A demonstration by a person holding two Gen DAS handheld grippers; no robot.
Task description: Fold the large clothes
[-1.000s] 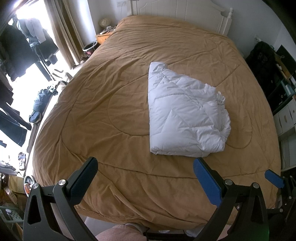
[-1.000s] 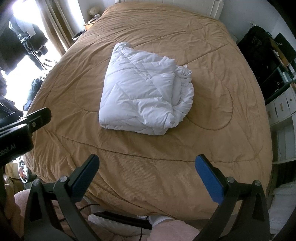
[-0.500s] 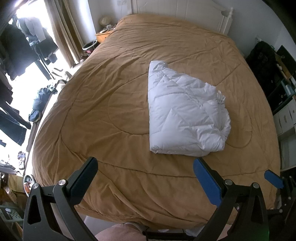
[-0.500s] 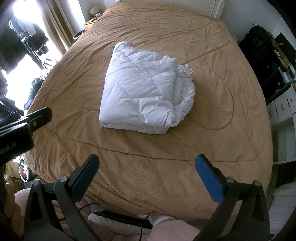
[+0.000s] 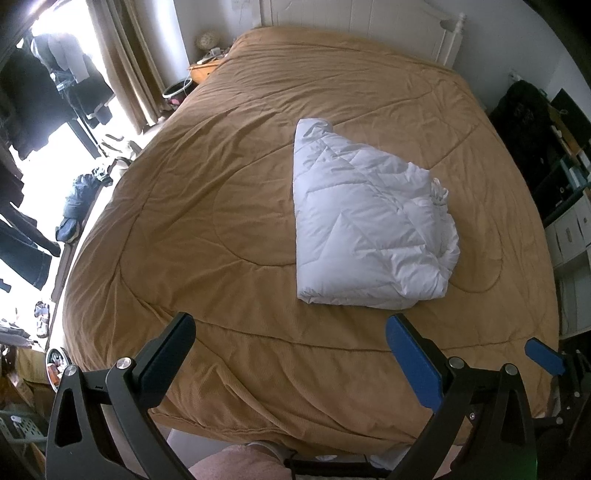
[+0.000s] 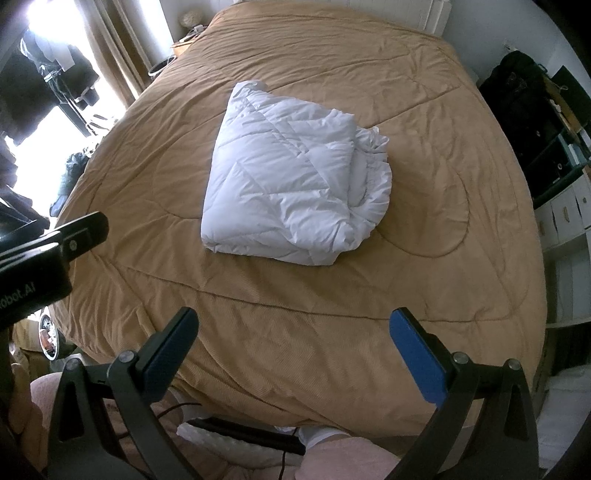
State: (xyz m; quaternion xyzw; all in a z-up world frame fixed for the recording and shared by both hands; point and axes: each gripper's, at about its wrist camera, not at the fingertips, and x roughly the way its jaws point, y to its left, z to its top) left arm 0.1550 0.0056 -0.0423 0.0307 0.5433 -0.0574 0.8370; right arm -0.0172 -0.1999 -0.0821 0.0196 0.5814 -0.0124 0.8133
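A white quilted down garment (image 5: 365,229) lies folded into a compact bundle on the tan bedspread (image 5: 207,229), a little right of the bed's middle. In the right wrist view the same white bundle (image 6: 295,192) rests with its bunched edges to the right. My left gripper (image 5: 291,343) hovers open above the foot of the bed, well short of the bundle, nothing between its fingers. My right gripper (image 6: 293,338) is also open and empty, held above the bed's near edge. The left gripper's body (image 6: 40,258) shows at the left of the right wrist view.
A white headboard (image 5: 354,22) stands at the far end. Clothes hang by the bright window (image 5: 40,110) on the left, with items on the floor. Dark bags and shelving (image 5: 543,155) line the right side. A person's pink-clad legs (image 6: 332,458) are below the bed edge.
Both grippers have stayed open and almost still; the views drift only slightly. The white bundle has not moved.
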